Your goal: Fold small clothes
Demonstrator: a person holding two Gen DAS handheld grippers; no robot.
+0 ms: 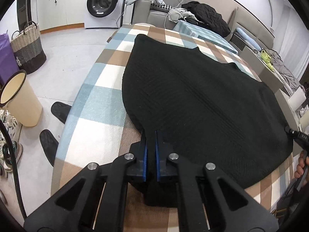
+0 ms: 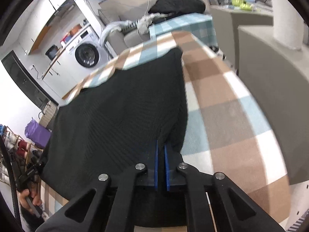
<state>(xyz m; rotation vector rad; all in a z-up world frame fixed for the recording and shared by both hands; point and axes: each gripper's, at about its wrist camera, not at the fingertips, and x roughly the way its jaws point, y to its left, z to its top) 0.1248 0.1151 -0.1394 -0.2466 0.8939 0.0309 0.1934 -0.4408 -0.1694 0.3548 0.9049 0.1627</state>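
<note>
Black knit garment (image 1: 202, 104) spread flat on checked tablecloth (image 1: 92, 100). Near edge pinched at two corners: left gripper (image 1: 151, 135) clamped on left corner, right gripper (image 2: 161, 145) clamped on right corner. Blue pads (image 2: 156, 164) nearly together, cloth between them. Both angled downward.

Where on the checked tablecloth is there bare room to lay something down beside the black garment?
Bare cloth runs in a strip between the black garment and the table's floor-side edge, and a wider strip on its other side. The near edge is crowded: left gripper and right gripper both pinch the garment there.
</note>
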